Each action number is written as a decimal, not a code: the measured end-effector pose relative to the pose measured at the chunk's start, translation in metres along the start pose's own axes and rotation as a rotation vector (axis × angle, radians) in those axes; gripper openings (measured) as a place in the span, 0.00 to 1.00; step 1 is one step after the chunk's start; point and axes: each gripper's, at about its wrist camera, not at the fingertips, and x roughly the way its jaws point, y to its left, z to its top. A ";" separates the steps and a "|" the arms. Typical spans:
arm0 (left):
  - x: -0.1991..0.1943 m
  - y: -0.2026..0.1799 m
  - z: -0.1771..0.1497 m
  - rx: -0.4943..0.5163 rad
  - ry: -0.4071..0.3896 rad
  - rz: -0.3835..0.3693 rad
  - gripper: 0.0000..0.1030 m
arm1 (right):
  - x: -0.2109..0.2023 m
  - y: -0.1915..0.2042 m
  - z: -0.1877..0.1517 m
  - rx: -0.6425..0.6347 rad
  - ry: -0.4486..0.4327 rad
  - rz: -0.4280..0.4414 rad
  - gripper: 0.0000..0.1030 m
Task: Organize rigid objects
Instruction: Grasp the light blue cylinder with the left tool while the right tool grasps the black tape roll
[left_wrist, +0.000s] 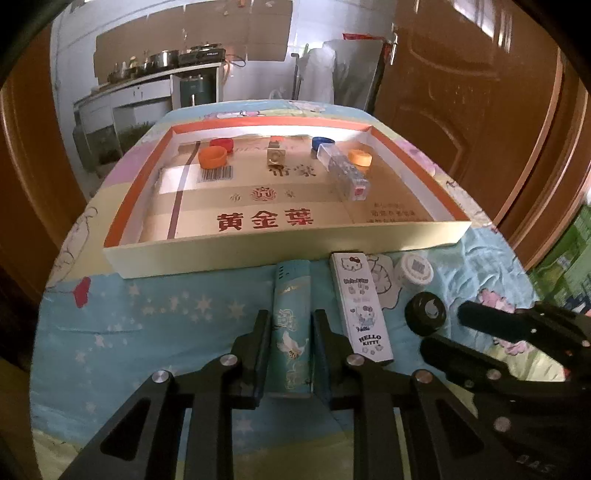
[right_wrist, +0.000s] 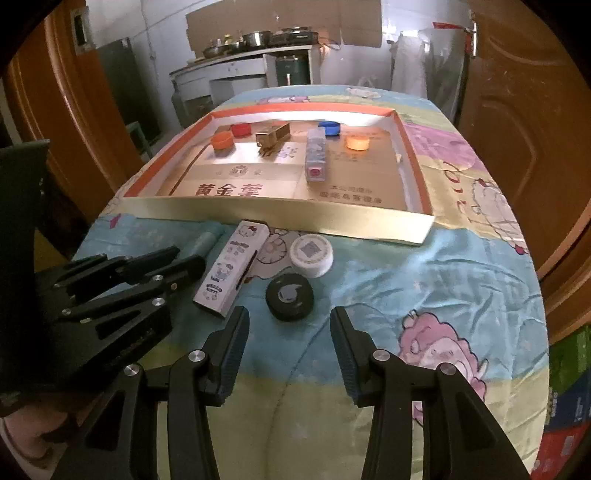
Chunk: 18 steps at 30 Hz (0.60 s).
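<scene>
My left gripper (left_wrist: 291, 325) is shut on a teal patterned box (left_wrist: 291, 314) that lies on the cloth just in front of the shallow cardboard tray (left_wrist: 280, 251). A white Hello Kitty box (left_wrist: 360, 306), a white round lid (left_wrist: 413, 271) and a black round lid (left_wrist: 424, 313) lie to its right. My right gripper (right_wrist: 290, 325) is open and empty, just short of the black lid (right_wrist: 290, 297). In the tray lie orange caps (left_wrist: 212, 157), a red cap (left_wrist: 222, 144), a blue cap (left_wrist: 322, 142), a gold cube (left_wrist: 276, 155) and a clear box (left_wrist: 343, 171).
The table is covered with a cartoon-print cloth (right_wrist: 406, 280). Brown doors (left_wrist: 461, 110) stand close on both sides. A kitchen counter with pots (left_wrist: 159, 64) is far behind the table. Coloured cartons (right_wrist: 569, 406) are stacked at the right.
</scene>
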 end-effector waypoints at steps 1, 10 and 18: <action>0.000 0.001 0.000 -0.006 -0.001 -0.007 0.22 | 0.002 0.001 0.001 -0.003 0.000 0.000 0.46; -0.002 0.004 -0.001 -0.023 -0.005 -0.026 0.22 | 0.017 0.004 0.007 -0.013 0.009 -0.041 0.30; -0.007 0.007 -0.003 -0.035 -0.015 -0.038 0.22 | 0.012 0.001 0.007 -0.002 0.005 -0.040 0.30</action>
